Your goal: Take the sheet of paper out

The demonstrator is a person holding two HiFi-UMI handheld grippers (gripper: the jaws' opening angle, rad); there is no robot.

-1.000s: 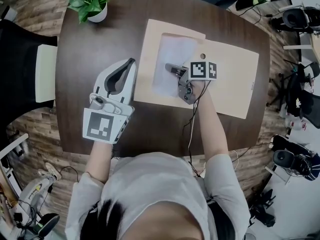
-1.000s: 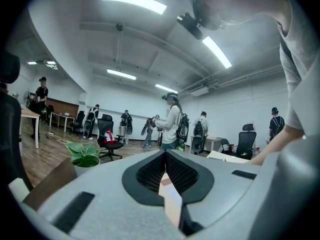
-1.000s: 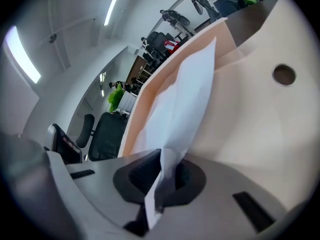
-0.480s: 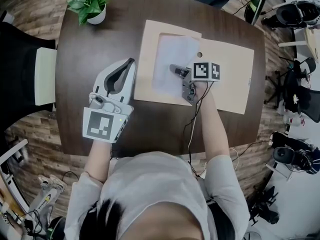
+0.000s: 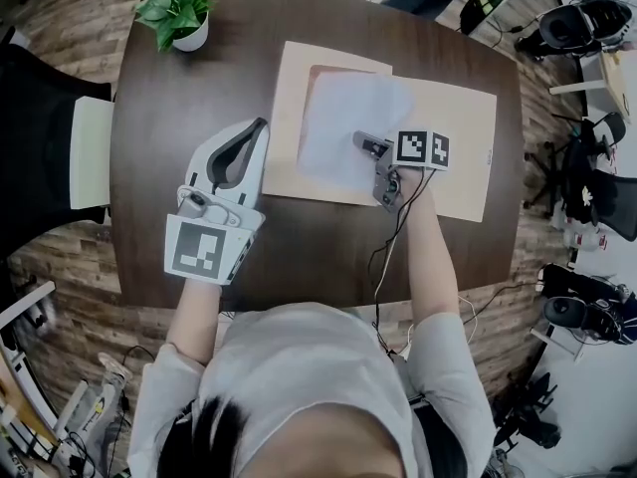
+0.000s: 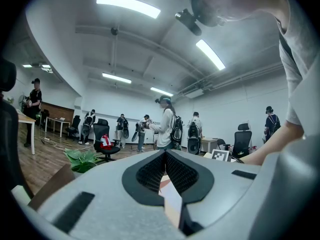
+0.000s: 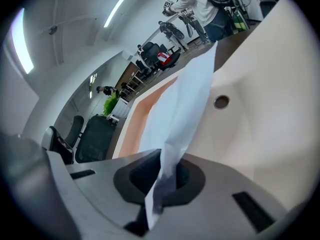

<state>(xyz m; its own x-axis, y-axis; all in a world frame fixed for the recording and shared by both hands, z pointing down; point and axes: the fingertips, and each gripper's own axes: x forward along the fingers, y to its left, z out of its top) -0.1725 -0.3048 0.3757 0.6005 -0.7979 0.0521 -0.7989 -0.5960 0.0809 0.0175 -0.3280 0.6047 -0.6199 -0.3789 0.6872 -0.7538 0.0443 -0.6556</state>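
Dark wooden table [image 5: 169, 118], tan envelope [image 5: 458, 157] at upper centre. The right tool [image 5: 365, 143] pinches the sheet [image 5: 343, 118], which lies across the envelope's left half. It looks light, floppy and tearable, so grip near the edge and pull flat. The left tool [image 5: 261, 125], centre left, is pressed together and empty.

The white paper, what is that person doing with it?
The person is taking it out of an envelope. Their right gripper is shut on one edge of the white sheet of paper, and the sheet is lifted partway out of the tan envelope lying on the dark table. The left gripper rests on the table beside the envelope, jaws together, holding nothing.
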